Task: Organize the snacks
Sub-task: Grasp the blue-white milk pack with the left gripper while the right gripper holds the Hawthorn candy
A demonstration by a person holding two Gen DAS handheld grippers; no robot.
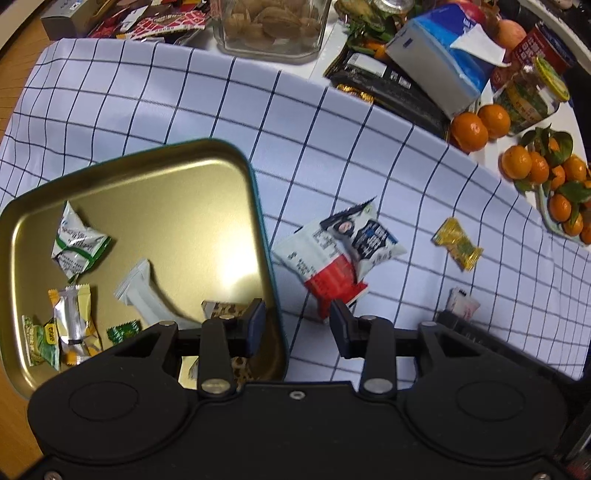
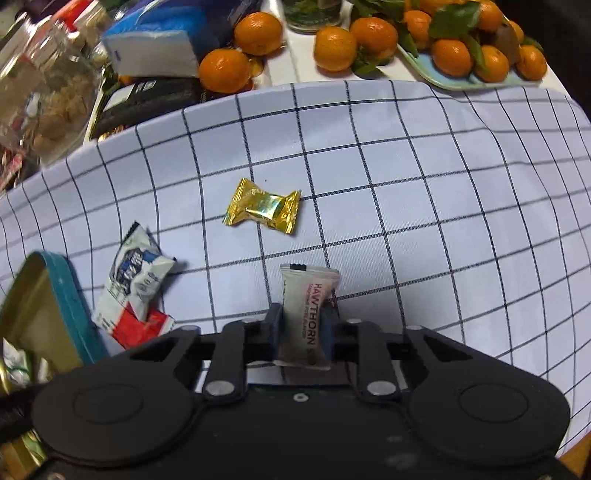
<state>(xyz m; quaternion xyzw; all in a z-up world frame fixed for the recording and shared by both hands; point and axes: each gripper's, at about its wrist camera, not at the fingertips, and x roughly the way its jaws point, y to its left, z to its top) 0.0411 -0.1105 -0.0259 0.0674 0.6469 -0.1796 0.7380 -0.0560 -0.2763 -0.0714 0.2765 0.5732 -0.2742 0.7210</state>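
A gold tin with a teal rim (image 1: 255,192) lies open at the left and holds several wrapped snacks, among them a green-white packet (image 1: 77,243) and a white bar (image 1: 142,291). My left gripper (image 1: 297,326) is open and empty, straddling the tin's right rim. On the checked cloth lie a white, blue and red packet (image 1: 340,254) (image 2: 136,284) and a gold-wrapped candy (image 1: 458,243) (image 2: 264,206). My right gripper (image 2: 304,325) is shut on a white hawthorn packet (image 2: 308,295), which stands upright between its pads. The same packet (image 1: 461,304) peeks out at the left view's lower right.
The blue-checked cloth (image 1: 184,103) covers the table. Behind it stand a glass jar of nuts (image 1: 269,26), a blue tissue box (image 1: 439,62), dark packets (image 1: 391,85), loose mandarins (image 1: 480,125) and a plate (image 2: 424,68) of mandarins. The tin's corner (image 2: 70,295) shows left of the right gripper.
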